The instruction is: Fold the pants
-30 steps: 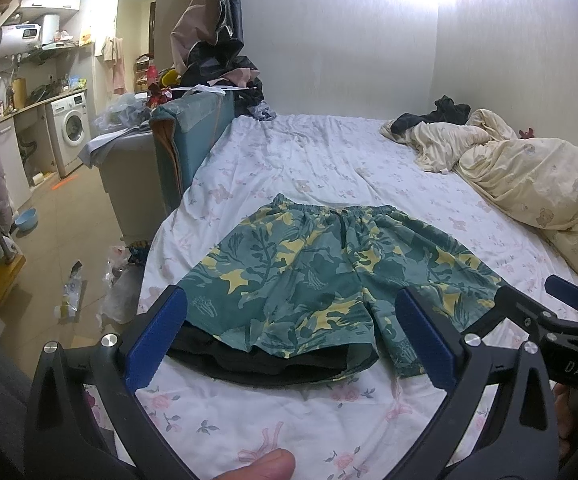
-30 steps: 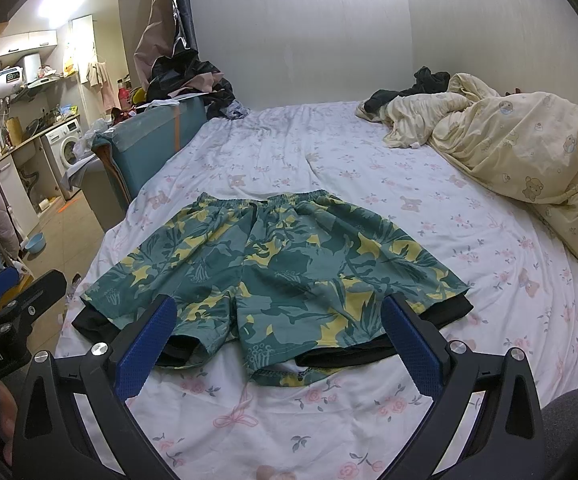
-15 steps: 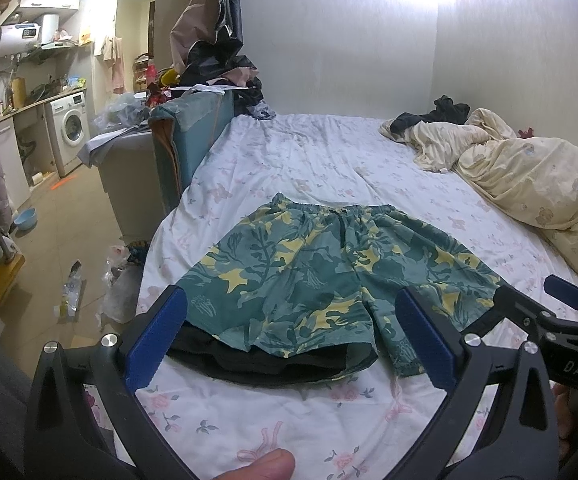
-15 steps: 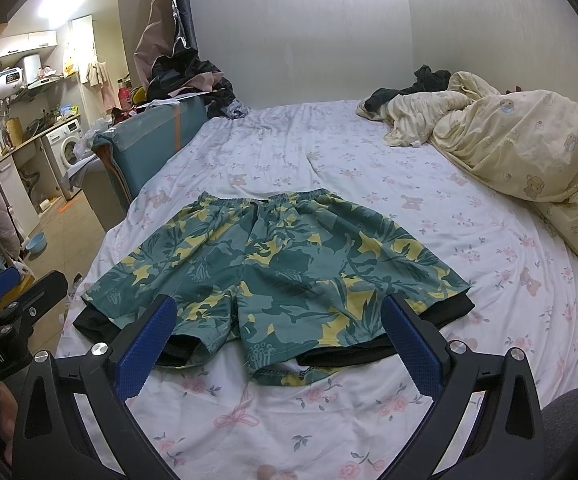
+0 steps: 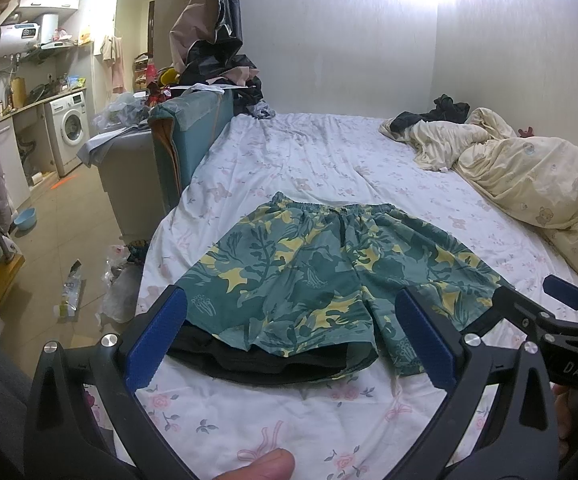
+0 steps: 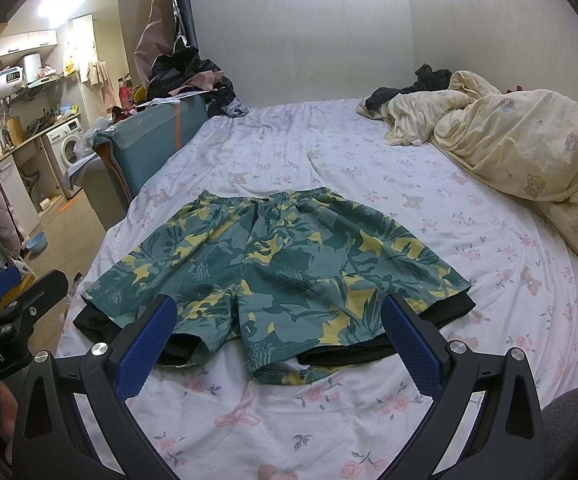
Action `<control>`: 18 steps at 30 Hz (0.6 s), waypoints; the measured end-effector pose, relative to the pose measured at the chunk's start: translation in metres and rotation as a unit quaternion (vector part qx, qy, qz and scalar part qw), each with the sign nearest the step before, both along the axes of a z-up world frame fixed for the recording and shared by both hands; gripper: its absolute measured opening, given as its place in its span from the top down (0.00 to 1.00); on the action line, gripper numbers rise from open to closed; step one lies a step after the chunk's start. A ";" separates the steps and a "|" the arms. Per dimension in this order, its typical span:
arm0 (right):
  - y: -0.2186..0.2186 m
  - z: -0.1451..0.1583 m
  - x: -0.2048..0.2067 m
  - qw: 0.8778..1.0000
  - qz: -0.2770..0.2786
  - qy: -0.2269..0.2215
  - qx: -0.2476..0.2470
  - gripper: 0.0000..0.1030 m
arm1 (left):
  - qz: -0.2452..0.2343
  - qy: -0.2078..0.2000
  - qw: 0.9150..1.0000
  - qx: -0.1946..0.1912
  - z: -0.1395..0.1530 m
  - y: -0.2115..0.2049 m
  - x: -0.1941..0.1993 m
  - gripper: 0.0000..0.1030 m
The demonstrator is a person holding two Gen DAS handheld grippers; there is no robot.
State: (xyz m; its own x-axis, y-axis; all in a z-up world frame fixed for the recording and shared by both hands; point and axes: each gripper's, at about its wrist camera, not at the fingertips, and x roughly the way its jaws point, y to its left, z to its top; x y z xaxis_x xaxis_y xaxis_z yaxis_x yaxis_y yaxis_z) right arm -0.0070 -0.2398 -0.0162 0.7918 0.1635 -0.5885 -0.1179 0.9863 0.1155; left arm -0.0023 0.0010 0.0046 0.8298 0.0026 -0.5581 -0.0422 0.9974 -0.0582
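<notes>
So the green and yellow leaf-print shorts (image 5: pixel 321 276) are laid out flat on the bed sheet (image 5: pixel 309 168), the white one with little pink flowers and bears, waistband pointing away toward the far wall and both leg hems toward the cameras. Something black (image 5: pixel 261 360) is peeking out from under the hems, on both legs. Can't tell if it's a lining or a separate garment underneath.

Left gripper (image 5: pixel 289 340) is hanging just short of the near hem with its blue-padded jaws spread wide and nothing between them, roughly framing the left leg of the shorts. Right gripper (image 6: pixel 279 344) is the same deal: jaws wide apart, empty, lined up in front of the right leg and crotch area. Neither one is touching the fabric. Each gripper shows up at the edge of the other's view, so they're side by side.

A crumpled cream duvet (image 6: pixel 529 152) with cartoon bears is bunched up along the right side of the bed, well apart from the shorts. A washing machine (image 5: pixel 69 128) sits off to the left.
</notes>
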 end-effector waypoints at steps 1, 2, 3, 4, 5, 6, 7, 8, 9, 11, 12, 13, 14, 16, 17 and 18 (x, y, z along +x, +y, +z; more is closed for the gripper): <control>0.000 0.000 0.000 1.000 0.000 0.000 0.000 0.00 | 0.000 0.000 1.000 0.000 0.000 0.000 0.000 0.01; 0.000 0.000 0.000 1.000 0.000 0.000 0.000 0.00 | 0.000 0.000 1.000 0.000 0.000 0.000 0.000 0.01; 0.000 0.000 0.000 1.000 0.000 0.000 0.000 0.00 | 0.000 -0.001 1.000 0.000 0.000 0.000 0.000 0.01; 0.000 -0.001 0.000 1.000 0.000 0.001 0.000 0.00 | -0.001 -0.001 1.000 0.001 0.000 0.000 0.000 0.01; 0.001 -0.001 0.000 1.000 0.000 0.001 0.000 0.00 | 0.000 -0.001 1.000 0.001 0.000 0.000 0.000 0.01; 0.001 -0.001 0.000 1.000 0.000 0.001 0.001 0.00 | 0.000 0.000 1.000 0.001 0.000 0.000 0.000 0.01; 0.001 -0.001 0.000 1.000 0.000 0.000 0.000 0.00 | -0.001 -0.001 1.000 -0.001 0.000 0.000 0.000 0.01; 0.001 -0.001 0.000 1.000 0.000 0.000 0.000 0.00 | -0.001 -0.001 1.000 -0.001 0.000 0.000 0.000 0.01; 0.001 -0.001 0.000 1.000 0.000 0.001 0.000 0.00 | 0.000 -0.001 1.000 0.001 0.000 0.000 0.000 0.01; 0.000 -0.001 0.000 1.000 0.000 0.001 0.000 0.00 | 0.000 0.000 1.000 0.002 0.000 0.000 0.000 0.01; 0.000 -0.001 0.000 1.000 -0.001 0.001 0.001 0.00 | -0.001 0.000 1.000 0.001 -0.001 0.000 0.000 0.01; 0.000 -0.001 0.001 1.000 -0.001 0.000 0.001 0.00 | -0.001 0.000 1.000 0.002 -0.001 0.000 0.000 0.01; 0.001 -0.001 0.001 1.000 -0.001 0.000 0.001 0.00 | -0.001 0.000 1.000 0.002 -0.001 0.000 0.000 0.01; 0.000 -0.001 0.001 1.000 0.000 0.001 0.001 0.00 | -0.001 0.000 1.000 0.002 -0.002 0.000 0.000 0.01; 0.000 -0.001 0.001 1.000 0.000 0.001 0.000 0.00 | -0.001 0.000 1.000 0.001 -0.002 0.000 0.000 0.01; 0.000 -0.001 0.001 1.000 0.000 0.001 0.001 0.00 | 0.000 0.000 1.000 0.001 -0.002 0.000 0.000 0.01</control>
State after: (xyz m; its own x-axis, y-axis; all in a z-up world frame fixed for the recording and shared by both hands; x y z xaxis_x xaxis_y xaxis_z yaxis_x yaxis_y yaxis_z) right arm -0.0065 -0.2396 -0.0169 0.7905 0.1641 -0.5900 -0.1175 0.9862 0.1168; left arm -0.0023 0.0005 0.0023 0.8303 0.0036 -0.5573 -0.0417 0.9976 -0.0556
